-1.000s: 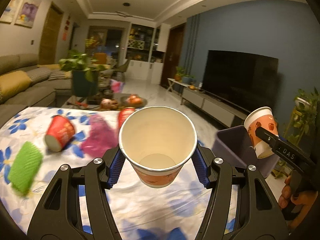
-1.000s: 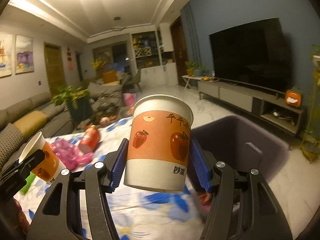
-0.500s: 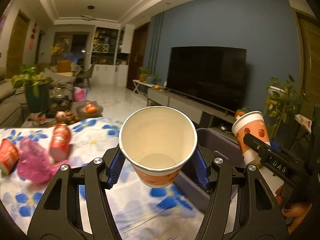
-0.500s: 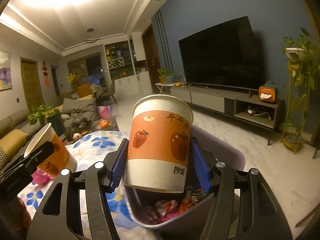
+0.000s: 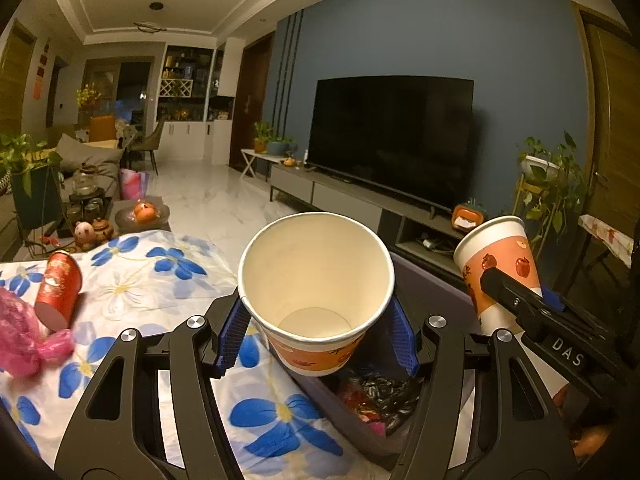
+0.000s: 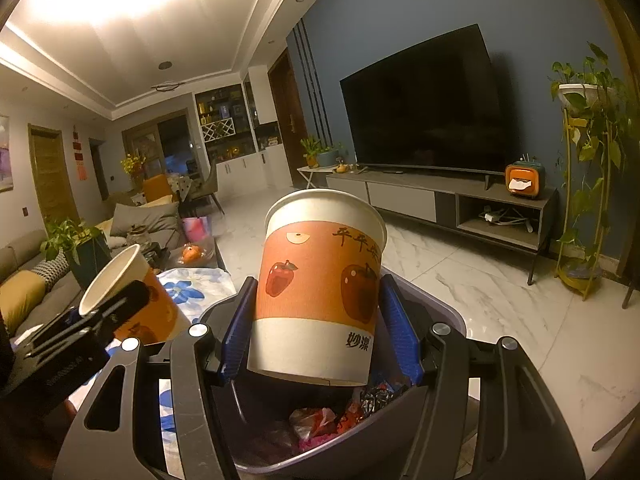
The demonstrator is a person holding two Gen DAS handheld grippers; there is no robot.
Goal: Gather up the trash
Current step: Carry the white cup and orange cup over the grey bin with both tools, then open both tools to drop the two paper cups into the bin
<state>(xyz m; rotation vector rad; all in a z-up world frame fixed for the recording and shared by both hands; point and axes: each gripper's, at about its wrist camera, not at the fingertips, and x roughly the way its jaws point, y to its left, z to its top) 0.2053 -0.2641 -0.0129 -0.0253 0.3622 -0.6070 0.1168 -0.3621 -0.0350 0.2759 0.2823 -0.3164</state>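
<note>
My left gripper (image 5: 316,340) is shut on an empty orange paper cup (image 5: 316,292) whose mouth tilts toward the camera; it hangs over the near edge of the grey trash bin (image 5: 436,284). My right gripper (image 6: 318,336) is shut on a second paper cup (image 6: 320,280), orange with red apples, held upright above the bin (image 6: 436,308), which holds crumpled wrappers (image 6: 344,408). Each view shows the other cup too: the right-hand cup (image 5: 500,264) and the left-hand cup (image 6: 132,296). A red cup (image 5: 58,288) lies on its side on the table.
The table wears a white cloth with blue flowers (image 5: 180,272). A pink crumpled bag (image 5: 20,336) lies at its left. Beyond are a TV (image 5: 392,140), a low TV stand (image 6: 440,200), plants (image 6: 592,128), a marble floor (image 6: 500,288) and a sofa (image 6: 24,280).
Both grippers have swung right from the table to over the trash bin, still holding their cups. The bin's contents now show below; the green item has left the left view.
</note>
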